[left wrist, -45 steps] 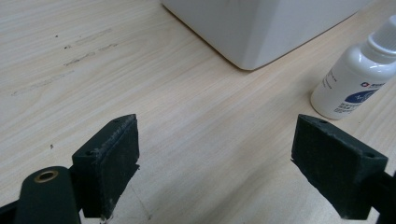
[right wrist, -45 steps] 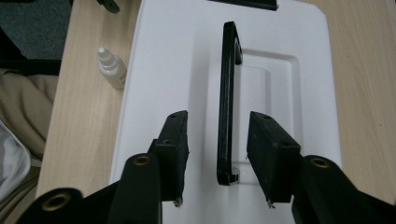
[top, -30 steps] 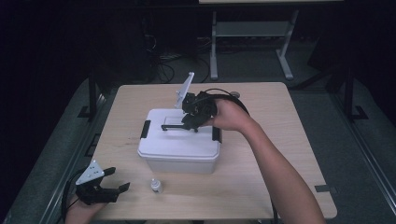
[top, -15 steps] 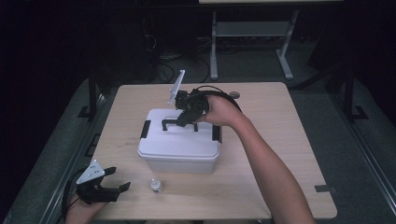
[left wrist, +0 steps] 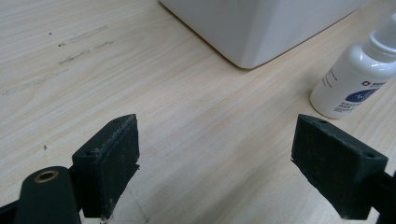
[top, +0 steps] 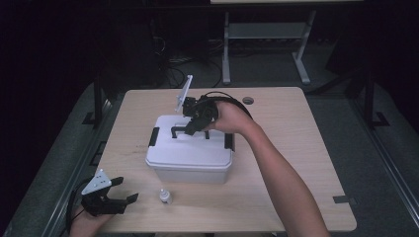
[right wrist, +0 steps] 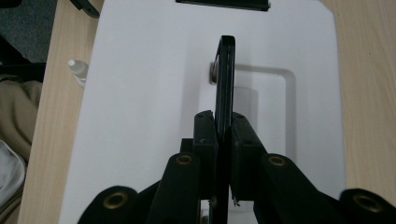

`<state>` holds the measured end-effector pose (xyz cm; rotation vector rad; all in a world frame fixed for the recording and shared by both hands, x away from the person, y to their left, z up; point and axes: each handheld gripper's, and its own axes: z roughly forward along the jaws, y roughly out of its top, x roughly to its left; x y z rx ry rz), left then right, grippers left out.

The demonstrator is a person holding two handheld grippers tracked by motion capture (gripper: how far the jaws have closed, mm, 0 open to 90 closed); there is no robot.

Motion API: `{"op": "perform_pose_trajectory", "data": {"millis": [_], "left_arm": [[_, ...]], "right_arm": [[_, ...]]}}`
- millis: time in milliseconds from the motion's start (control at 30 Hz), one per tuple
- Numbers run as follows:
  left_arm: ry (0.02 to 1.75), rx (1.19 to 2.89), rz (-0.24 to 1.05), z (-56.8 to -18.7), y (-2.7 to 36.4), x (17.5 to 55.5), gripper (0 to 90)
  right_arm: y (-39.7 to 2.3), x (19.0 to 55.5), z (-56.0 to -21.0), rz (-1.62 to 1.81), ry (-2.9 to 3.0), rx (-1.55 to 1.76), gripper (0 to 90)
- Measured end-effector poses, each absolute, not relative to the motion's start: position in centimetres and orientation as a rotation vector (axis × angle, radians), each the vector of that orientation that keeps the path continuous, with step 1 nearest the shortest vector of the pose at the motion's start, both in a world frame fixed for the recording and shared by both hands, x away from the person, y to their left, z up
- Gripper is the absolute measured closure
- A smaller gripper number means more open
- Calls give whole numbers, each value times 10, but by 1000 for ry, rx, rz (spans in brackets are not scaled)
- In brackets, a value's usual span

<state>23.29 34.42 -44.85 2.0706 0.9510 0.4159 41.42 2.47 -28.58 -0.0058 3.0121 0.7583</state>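
High view: a white box (top: 190, 155) with a lid sits near the middle of the wooden table (top: 296, 163), and the right gripper (top: 190, 129) reaches over it from the far right side, its jaws clamped on the black handle (top: 179, 131) that stands up from the lid. Those jaws have just been closing, with the handle between them. In the right gripper view the two black pads (right wrist: 205, 133) press on either side of the thin upright handle (right wrist: 226, 79), above the recess in the white lid (right wrist: 140, 102). The left gripper (top: 116, 200) rests at the near left corner of the table, well apart from the box, its jaws spread wide with nothing between them. A small white bottle (top: 165, 196) stands on the table just in front of the box, between it and the left gripper; in the left gripper view the bottle (left wrist: 357, 81) stands beyond the right-hand jaw, near the box corner (left wrist: 247, 32)
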Motion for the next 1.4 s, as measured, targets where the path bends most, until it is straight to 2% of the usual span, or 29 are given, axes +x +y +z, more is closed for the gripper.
{"op": "perform_pose_trajectory", "data": {"millis": [1400], "left_arm": [[953, 2061, 419, -448, 346, 232, 152]], "right_arm": [[28, 407, -279, 873, 2964, -25, 840]]}}
